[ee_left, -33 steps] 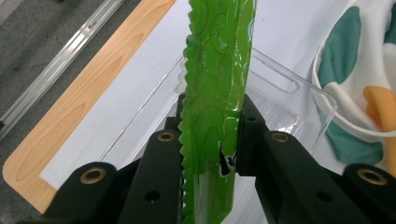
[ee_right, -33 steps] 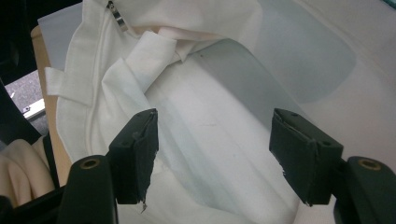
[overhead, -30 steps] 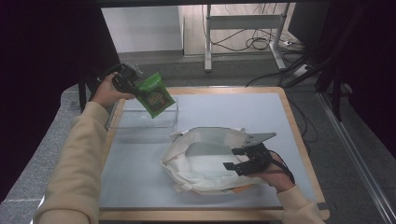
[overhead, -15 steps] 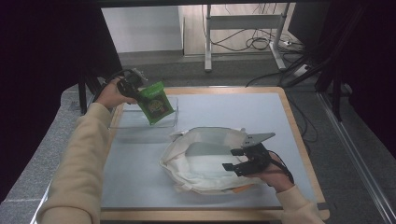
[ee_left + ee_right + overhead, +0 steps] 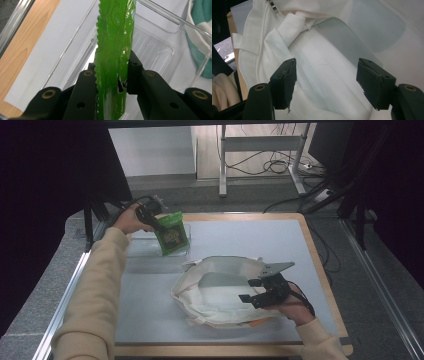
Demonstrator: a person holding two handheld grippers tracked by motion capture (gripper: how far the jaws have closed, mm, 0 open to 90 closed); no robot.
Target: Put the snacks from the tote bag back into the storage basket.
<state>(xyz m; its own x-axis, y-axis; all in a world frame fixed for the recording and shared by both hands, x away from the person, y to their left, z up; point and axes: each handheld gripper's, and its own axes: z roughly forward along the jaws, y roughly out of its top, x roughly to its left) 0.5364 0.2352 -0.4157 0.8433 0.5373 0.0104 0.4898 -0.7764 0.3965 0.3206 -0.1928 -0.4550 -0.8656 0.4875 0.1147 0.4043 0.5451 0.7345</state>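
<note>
While the right gripper (image 5: 257, 292) hangs with its jaws wide apart and nothing between them, over the mouth of the white cloth bag (image 5: 215, 292) near the table's middle, the left gripper (image 5: 150, 220) has drifted right and down from the far-left corner, jaws pinching a green snack packet (image 5: 113, 57) over the clear plastic tray (image 5: 155, 47). Looks headed for the bag, I'd guess.
</note>
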